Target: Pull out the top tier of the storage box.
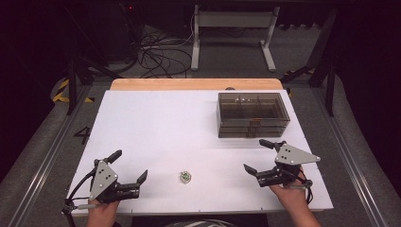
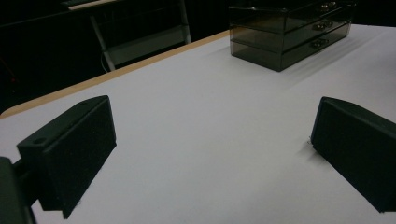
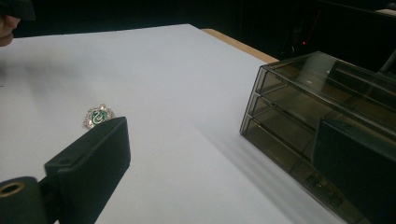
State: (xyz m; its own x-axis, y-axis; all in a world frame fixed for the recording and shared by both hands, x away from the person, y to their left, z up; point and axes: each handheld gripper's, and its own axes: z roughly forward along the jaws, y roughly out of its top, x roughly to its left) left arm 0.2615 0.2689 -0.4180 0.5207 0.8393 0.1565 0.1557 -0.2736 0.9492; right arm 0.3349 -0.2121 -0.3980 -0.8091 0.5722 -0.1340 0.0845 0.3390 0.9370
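A small silver and green brooch (image 1: 185,177) lies on the white table (image 1: 156,127) near the front edge, between the two hands; in the right gripper view the brooch (image 3: 97,115) sits just beyond the left jaw. A smoky clear drawer box (image 1: 252,114) stands at the back right, and the box (image 2: 289,32) (image 3: 322,116) has several shallow drawers. My left gripper (image 1: 128,165) rests at the front left, open and empty. My right gripper (image 1: 258,156) is at the front right, just in front of the box, open and empty.
A wooden strip (image 1: 196,84) runs along the table's far edge. Beyond it stand a white metal frame (image 1: 231,33) and loose cables (image 1: 158,54) on the floor. A hand (image 3: 7,25) shows at the top left of the right gripper view.
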